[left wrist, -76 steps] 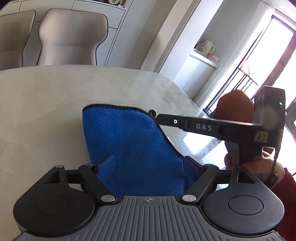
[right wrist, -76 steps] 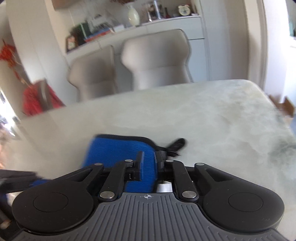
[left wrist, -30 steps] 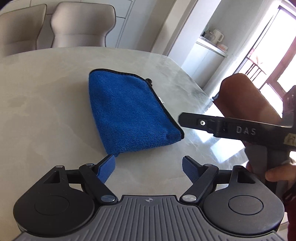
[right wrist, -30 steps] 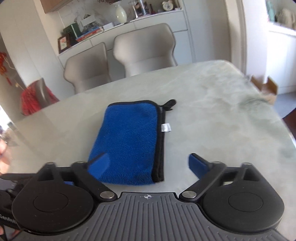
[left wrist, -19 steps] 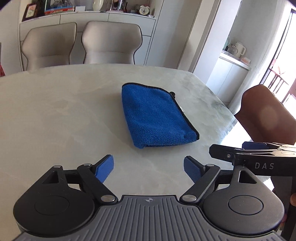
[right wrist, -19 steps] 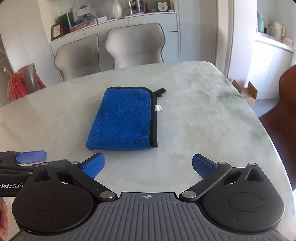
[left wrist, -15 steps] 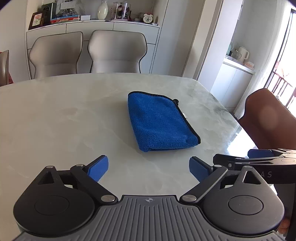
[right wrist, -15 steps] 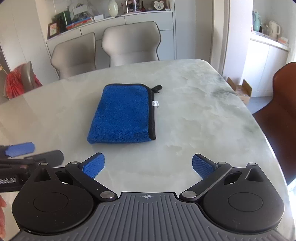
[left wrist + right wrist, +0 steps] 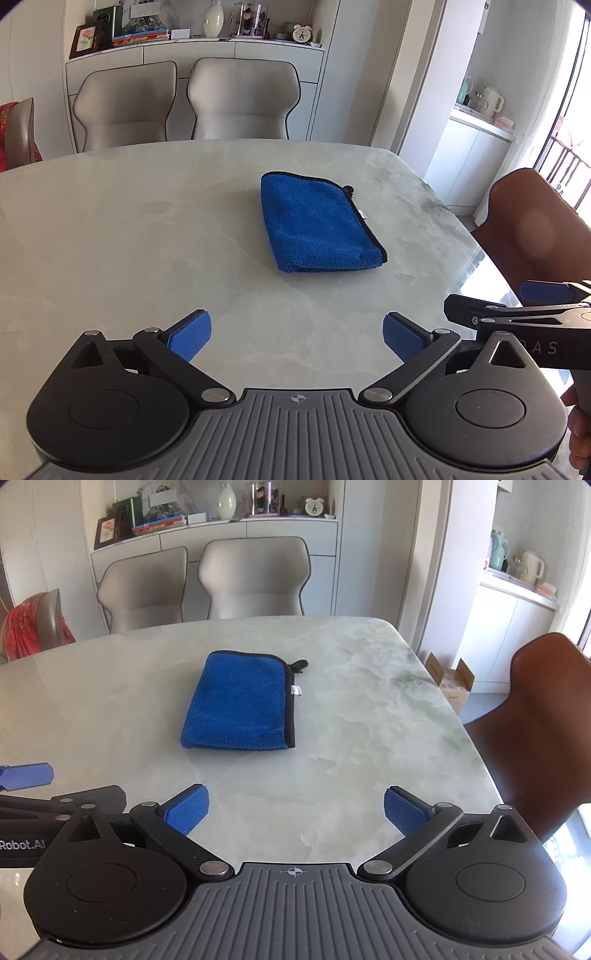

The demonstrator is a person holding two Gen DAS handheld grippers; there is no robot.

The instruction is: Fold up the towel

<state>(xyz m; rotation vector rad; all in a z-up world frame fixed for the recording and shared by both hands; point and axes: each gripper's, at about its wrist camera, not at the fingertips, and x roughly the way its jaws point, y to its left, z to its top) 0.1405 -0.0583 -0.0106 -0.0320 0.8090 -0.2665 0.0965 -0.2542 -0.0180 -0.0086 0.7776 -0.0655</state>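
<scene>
Your towel point(image 9: 317, 225) lies folded at 12 o'clock on the table point(image 9: 129, 240), both the left gripper point(image 9: 295, 332) and right gripper point(image 9: 295, 810) released, leaving nothing apparent to do.

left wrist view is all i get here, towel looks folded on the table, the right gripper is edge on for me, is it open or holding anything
Observer: Open and empty. In the right wrist view the right gripper has its pads spread wide with only bare table between them. The towel lies apart from it, farther up the table.
Operator: ok, anything on the floor on that side that i cant see
Observer: Yes, an open cardboard box sits on the floor just past the table's right edge, beside the brown chair.
</scene>
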